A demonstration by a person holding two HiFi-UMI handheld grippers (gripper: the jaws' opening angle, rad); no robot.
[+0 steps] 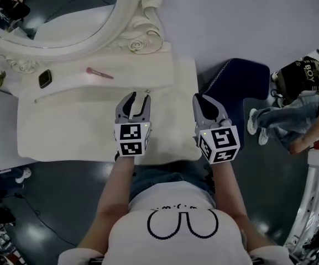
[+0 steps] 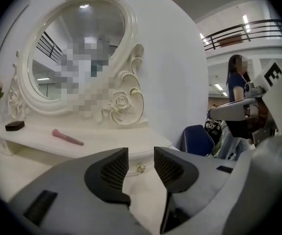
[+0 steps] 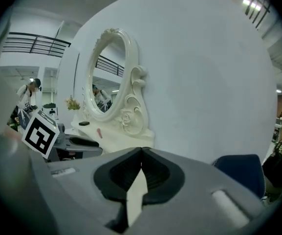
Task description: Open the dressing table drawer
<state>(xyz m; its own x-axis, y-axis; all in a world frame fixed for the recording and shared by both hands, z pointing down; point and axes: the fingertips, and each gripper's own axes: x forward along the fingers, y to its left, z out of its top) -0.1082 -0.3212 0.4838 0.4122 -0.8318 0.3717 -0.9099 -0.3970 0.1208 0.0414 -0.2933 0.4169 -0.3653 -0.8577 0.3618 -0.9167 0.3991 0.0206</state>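
Nearest to the camera, at the lower middle of the head view, the person holds both tools forward over the white worktop (image 1: 65,131), side by side and pointing toward the wall. The left gripper (image 1: 139,98) has its fingers (image 2: 115,170) well apart with nothing gripped. I think they are spread like this so that they can go on both sides of the handle. The right gripper (image 3: 141,151) has its fingers pressed together on nothing. It stays at the right of the frame, probably only waiting, because one tool seems enough for this pull. Just beyond the left fingers comes the drawer (image 2: 145,163), under the raised shelf of the dressing table. Its small knob (image 2: 140,168) shows exactly in the gap between the two pads in the left gripper view. It is a little farther than the tips and not yet touched, so the drawer looks closed. On the shelf behind, toward the upper left, lie a pink brush (image 1: 99,73) and a small black object (image 1: 45,79). The oval mirror (image 1: 65,15) stands above them. Farthest, at the right, is a blue chair (image 1: 236,84).
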